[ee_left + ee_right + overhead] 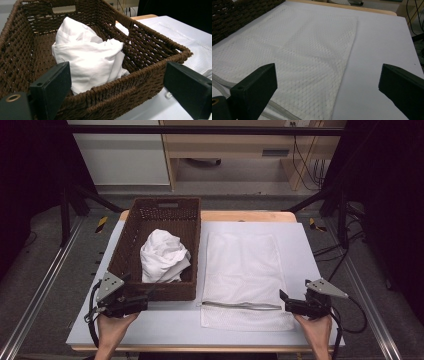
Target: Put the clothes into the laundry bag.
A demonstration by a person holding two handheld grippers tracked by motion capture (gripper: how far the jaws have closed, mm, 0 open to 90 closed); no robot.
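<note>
Brown woven basket [131,240] sits on the left half of the counter [165,325], its far end near the counter's far edge. Contents: one crumpled white cloth [164,256], bunched toward the near end of the basket — in the left gripper view it leans against the near wall and rises above the rim [92,60].

White mesh bag [245,270] lies flat on the right half of the counter, just beside the basket. Its zipper [242,305] runs across near the end closest to the front edge.

Left hand-held gripper [145,295] at the basket's near left corner, jaws spread wide with nothing between them. Right hand-held gripper [286,301] at the near right corner of the bag — jaws wide apart, holding nothing.
</note>
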